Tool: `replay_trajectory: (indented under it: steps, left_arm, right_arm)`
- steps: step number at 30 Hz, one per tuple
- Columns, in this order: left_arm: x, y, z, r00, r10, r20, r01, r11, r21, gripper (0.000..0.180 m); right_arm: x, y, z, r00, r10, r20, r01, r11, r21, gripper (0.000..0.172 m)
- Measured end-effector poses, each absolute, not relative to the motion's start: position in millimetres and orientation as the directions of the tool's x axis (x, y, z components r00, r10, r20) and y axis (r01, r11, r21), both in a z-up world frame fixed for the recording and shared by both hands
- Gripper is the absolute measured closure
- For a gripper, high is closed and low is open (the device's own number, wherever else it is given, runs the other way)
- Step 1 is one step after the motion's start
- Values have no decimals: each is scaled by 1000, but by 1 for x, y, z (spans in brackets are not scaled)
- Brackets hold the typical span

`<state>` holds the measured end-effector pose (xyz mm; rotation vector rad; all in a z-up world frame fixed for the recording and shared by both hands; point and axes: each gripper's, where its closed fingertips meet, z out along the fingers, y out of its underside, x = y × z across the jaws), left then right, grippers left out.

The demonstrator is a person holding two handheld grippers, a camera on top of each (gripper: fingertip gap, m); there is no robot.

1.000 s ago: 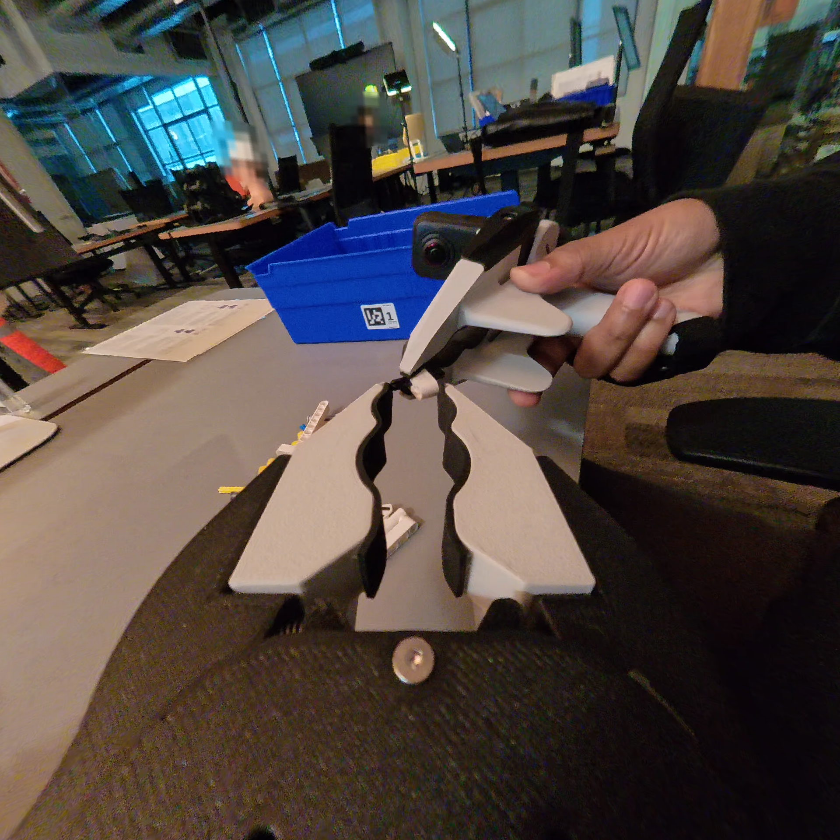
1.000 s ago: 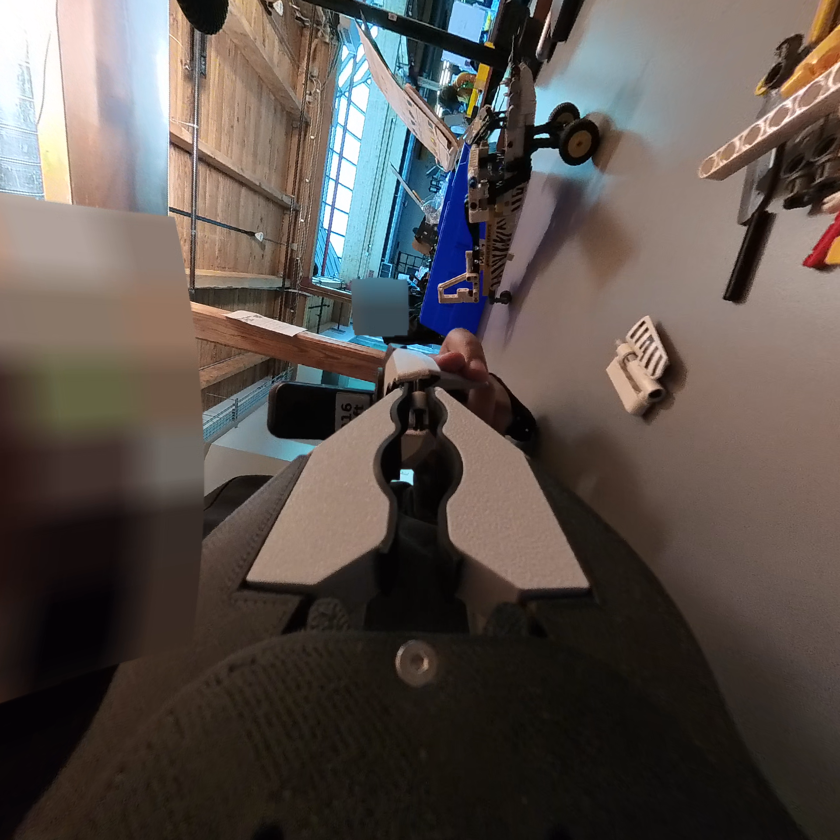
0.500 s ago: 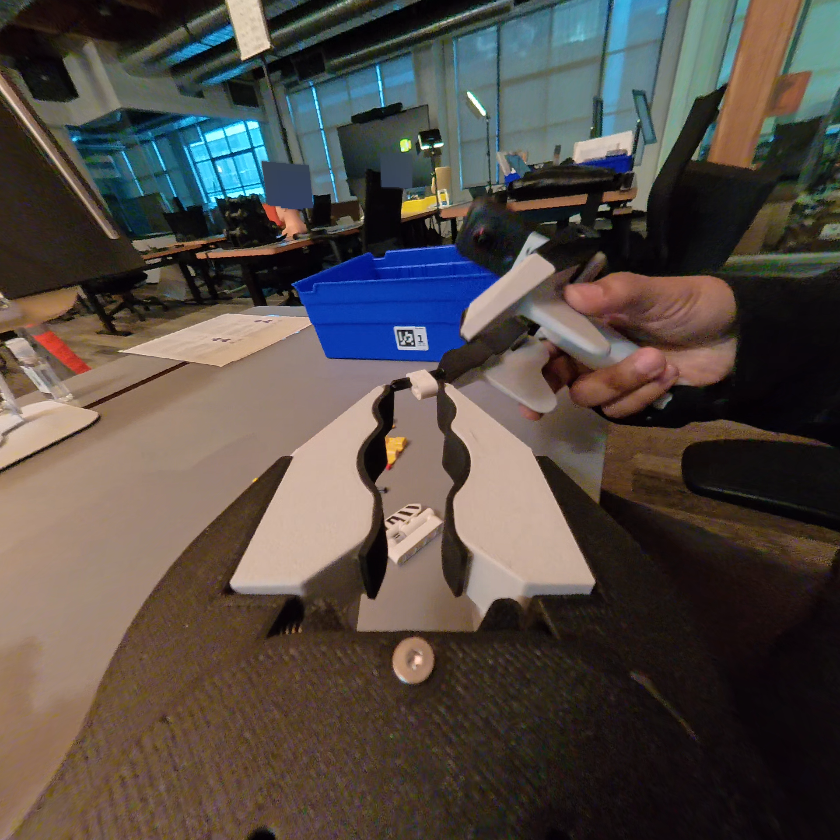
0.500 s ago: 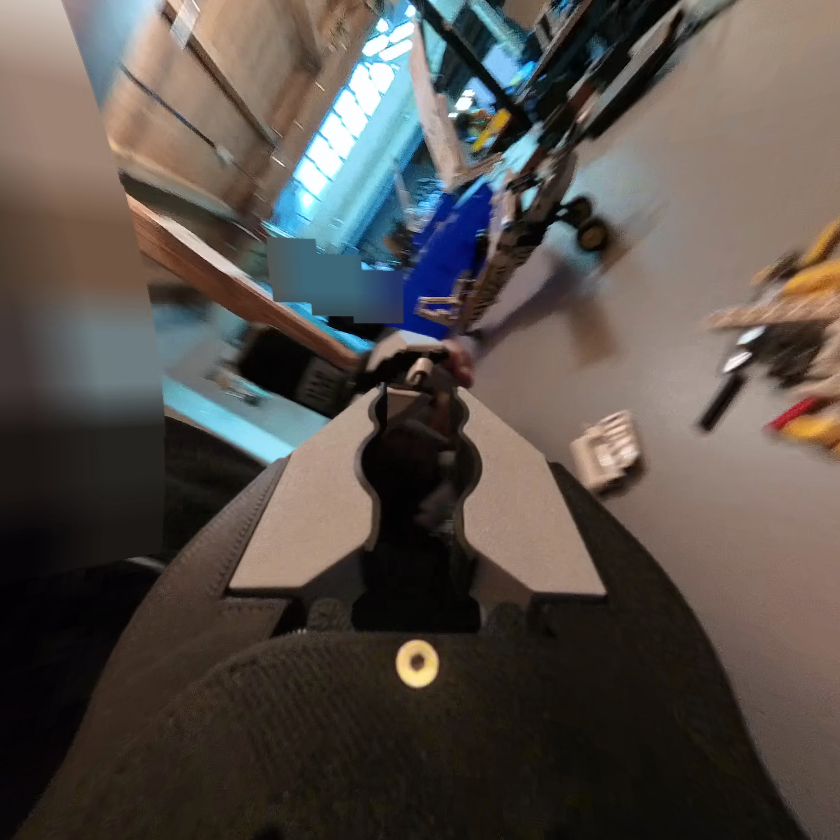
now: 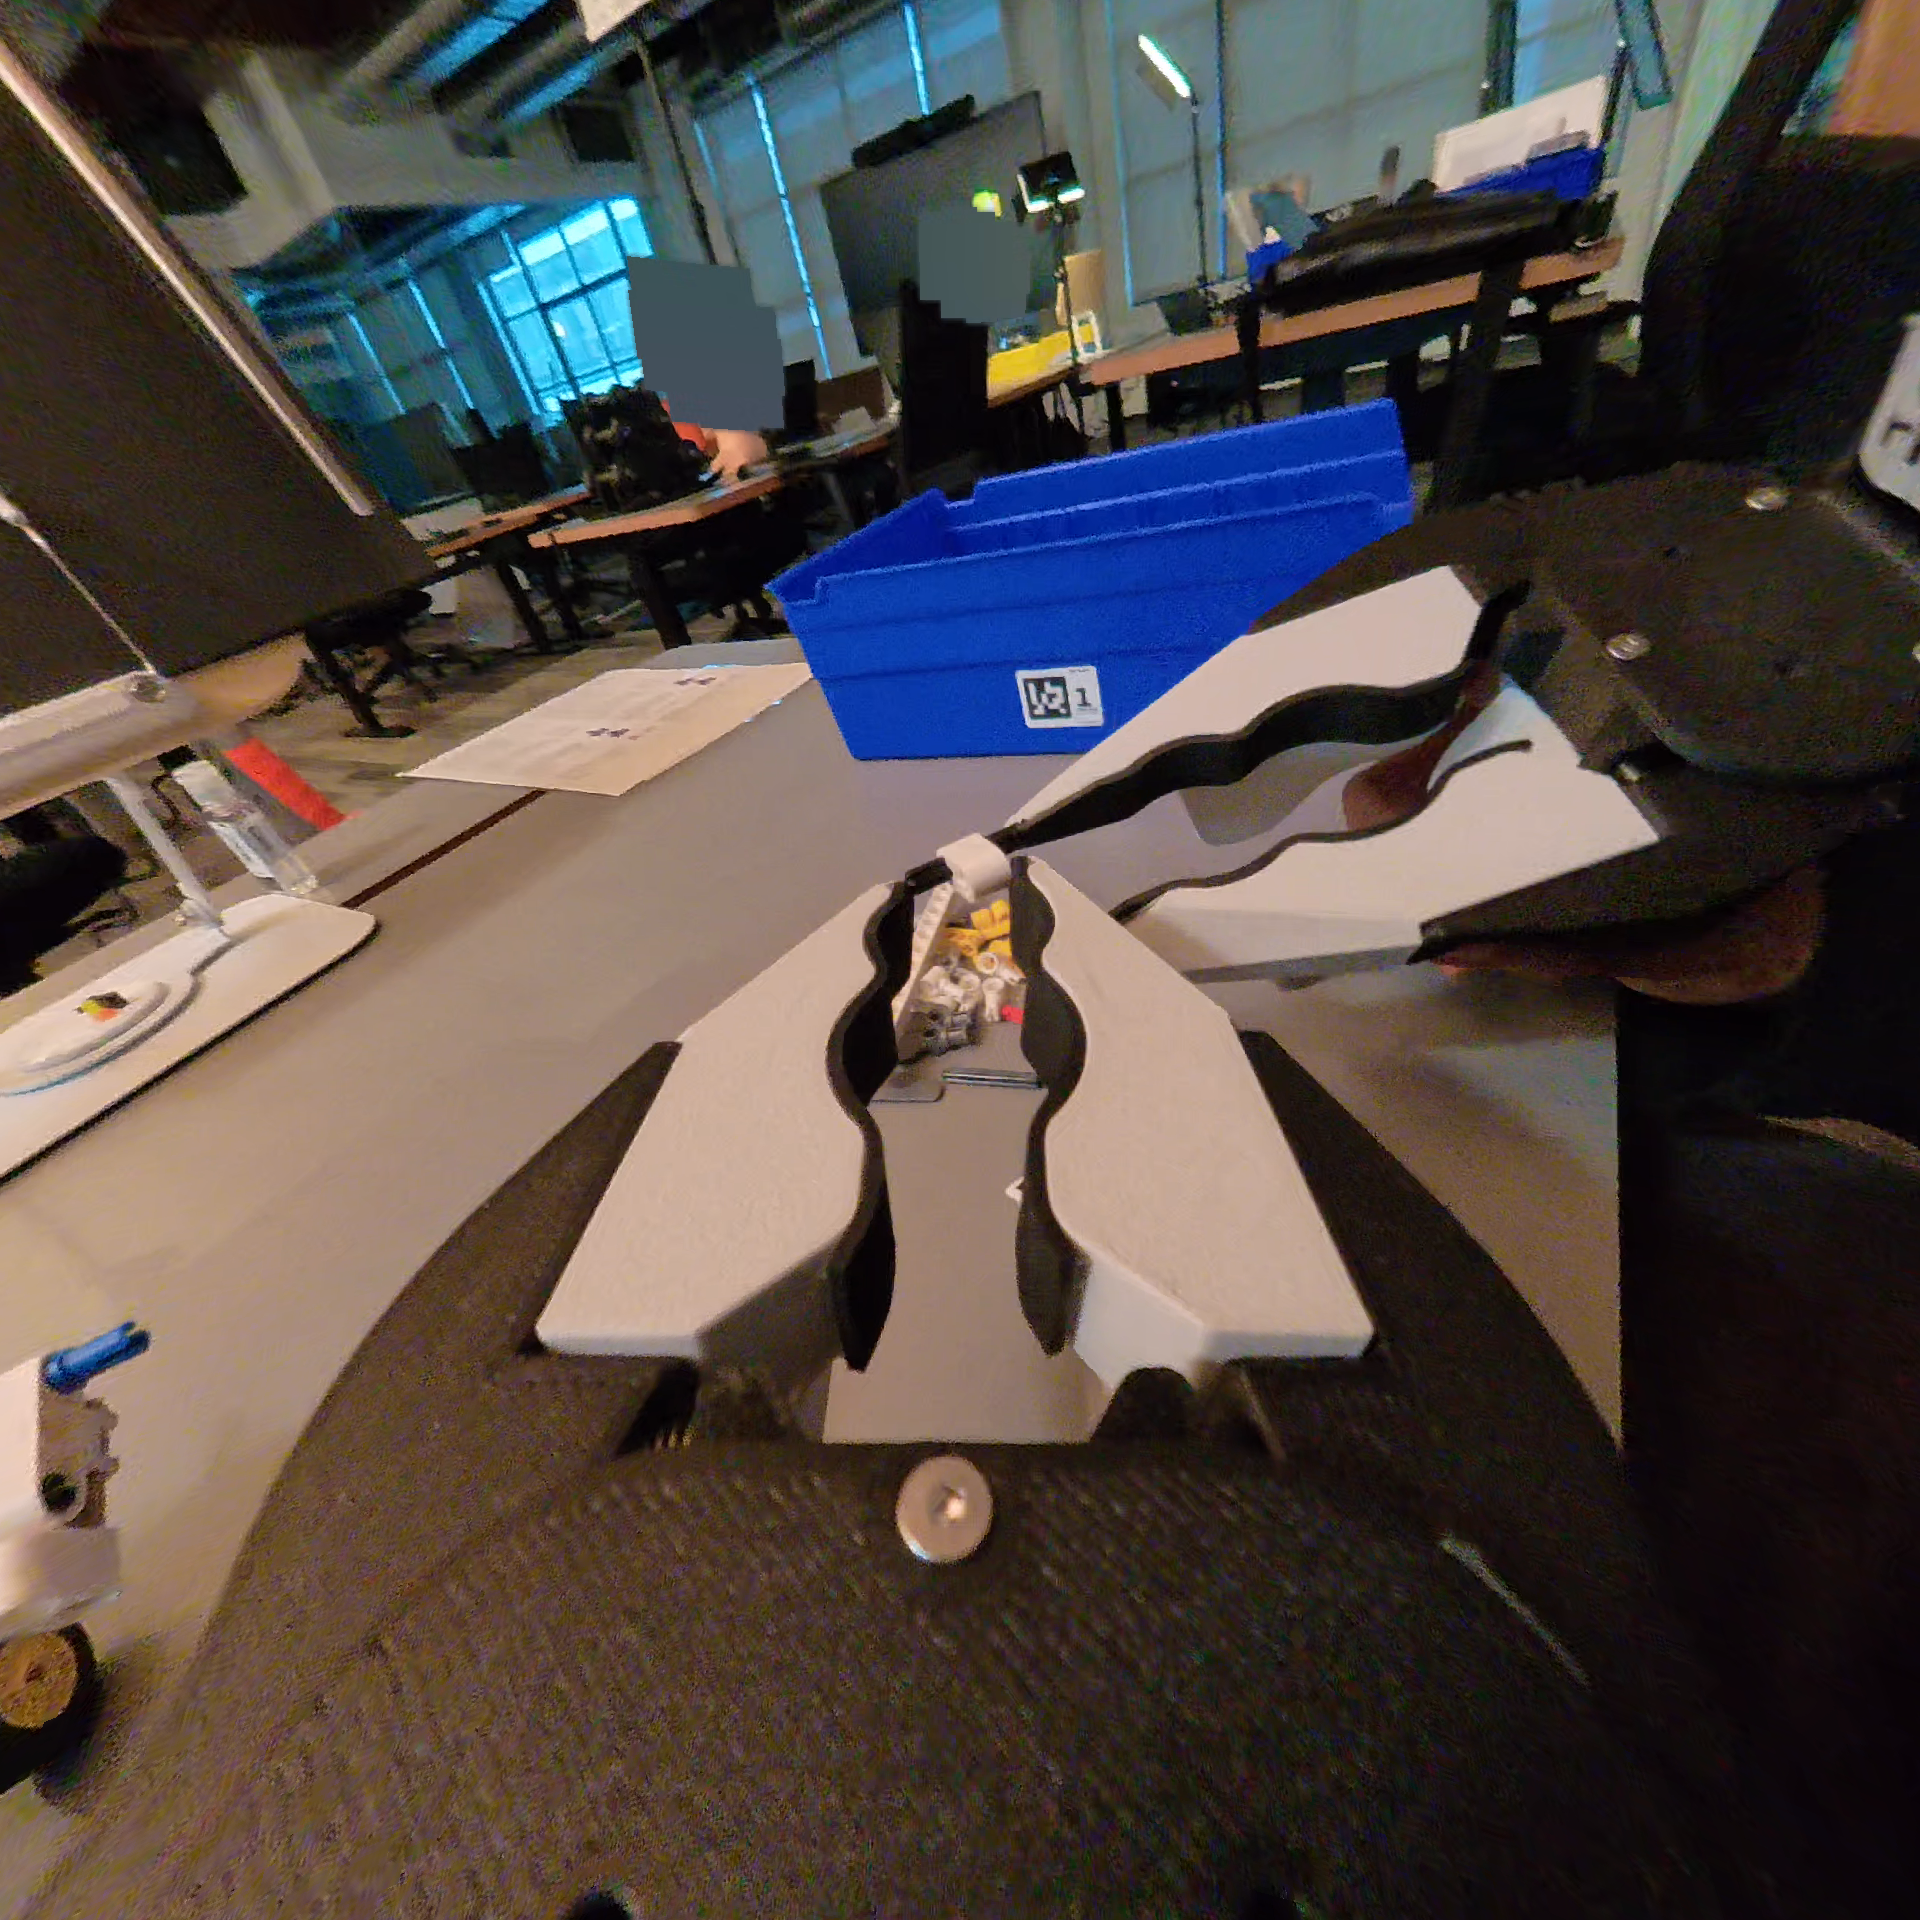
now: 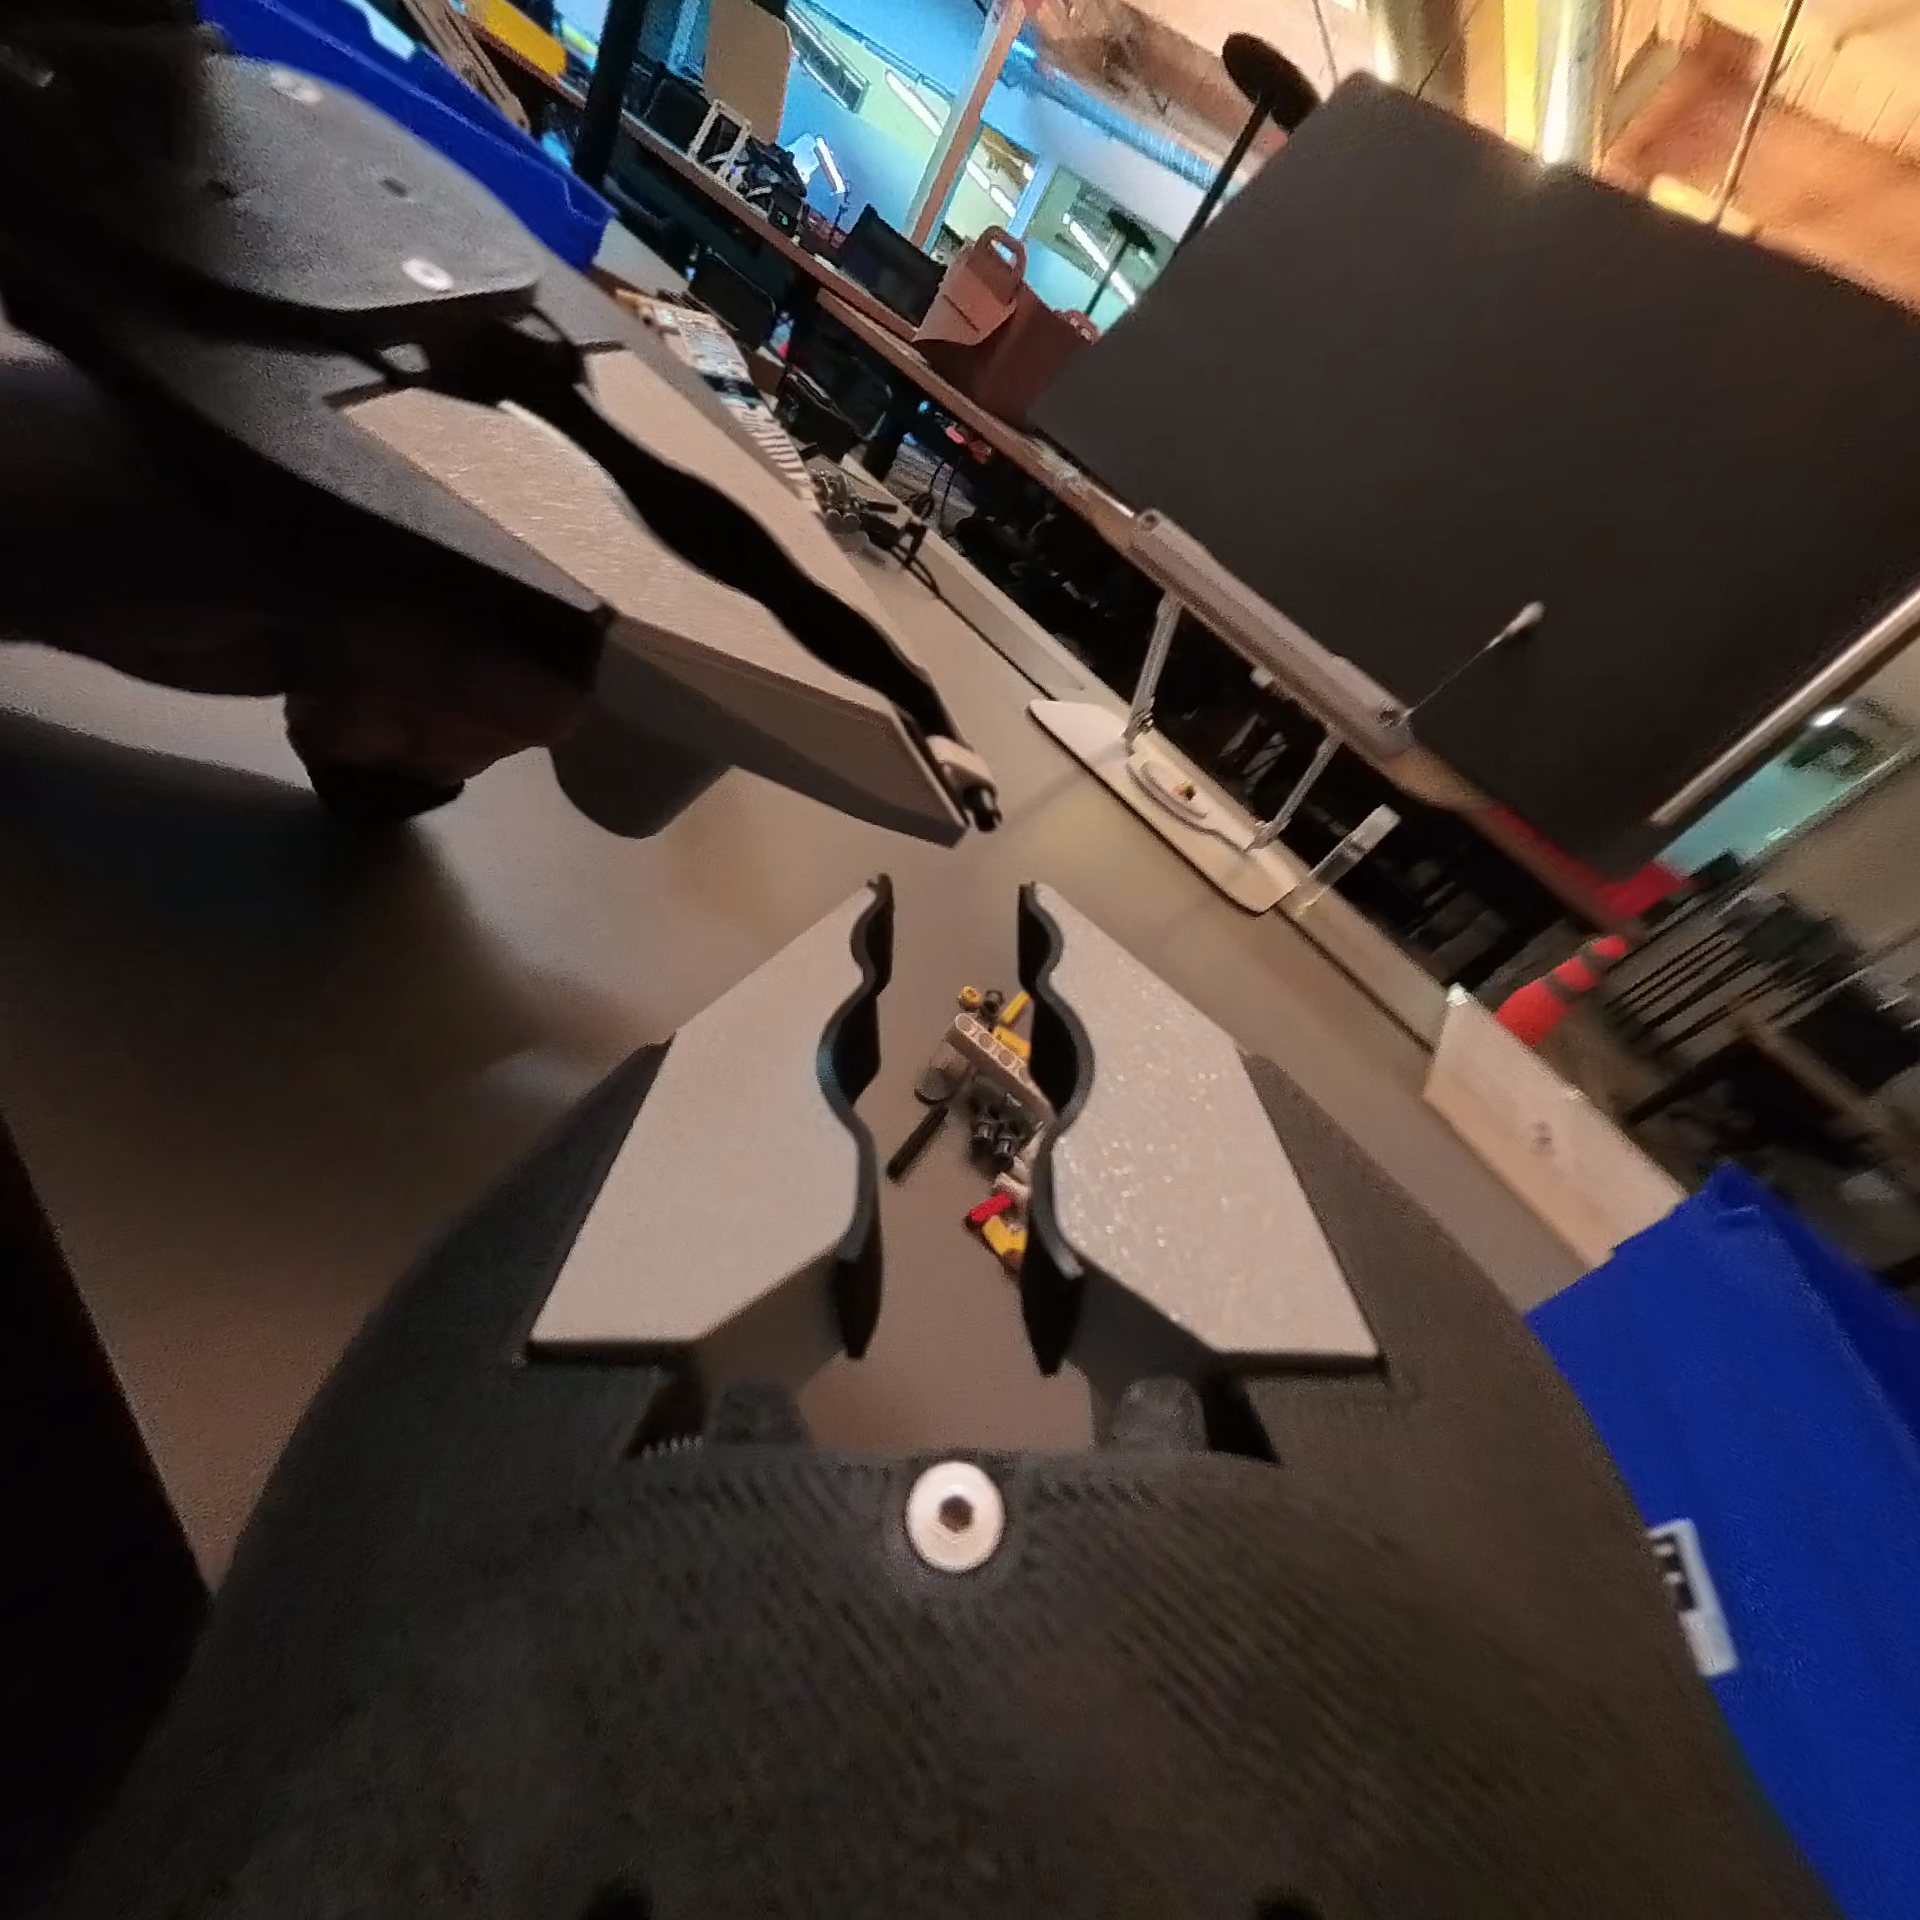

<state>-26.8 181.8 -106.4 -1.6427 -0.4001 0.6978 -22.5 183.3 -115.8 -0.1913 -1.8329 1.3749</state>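
Note:
My left gripper (image 5: 958,883) is shut on a small white connector (image 5: 971,860) with a black pin through it, held between the fingertips above the grey table (image 5: 582,987). The right wrist view shows the same piece (image 6: 964,769) at the left gripper's tip (image 6: 961,795). My right gripper (image 6: 954,899) is open and empty, just below and in front of that tip. In the left wrist view it (image 5: 1075,871) comes in from the right, with its upper fingertip close beside the connector. A pile of small building pieces (image 5: 961,987) lies on the table under both grippers; it also shows in the right wrist view (image 6: 987,1091).
A blue bin (image 5: 1091,603) stands at the back; another blue bin (image 6: 1766,1507) is near my right gripper. A paper sheet (image 5: 613,727), a white stand base (image 5: 156,1008) (image 6: 1174,790) under a dark panel (image 6: 1455,416), and a wheeled model (image 5: 42,1507) sit around. Left and right tips are no more than a few centimetres apart.
My right gripper was shut at the connector's end a second ago; it has opened, let go and swung level over the table. My left gripper has kept hold of the connector.

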Motion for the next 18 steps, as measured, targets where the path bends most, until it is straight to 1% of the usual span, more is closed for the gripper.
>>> replay_trajectory:
  steps: [3, 6, 14, 16, 18]
  left_arm:
    - [-24, 188, -112, 775, 584, -243, -121, -241, -963, 166]
    - [-23, 190, -116, 790, 567, -232, -101, -252, -962, 166]
    - [-15, 188, -115, 887, 460, 25, 92, -124, -988, 166]
    - [-13, 188, -115, 899, 429, 81, 137, -102, -985, 166]
    - [-9, 188, -116, 912, 386, 135, 182, -87, -979, 165]
  right_arm:
    - [-19, 182, -116, -604, 544, 582, -395, 429, -812, 154]
    - [-21, 185, -114, -575, 561, 595, -403, 438, -803, 144]
    - [-8, 184, -109, -611, 529, 589, -455, 373, -808, 155]
    - [-4, 185, -107, -626, 519, 582, -465, 351, -813, 155]
    - [-3, 186, -105, -615, 515, 597, -493, 340, -801, 151]
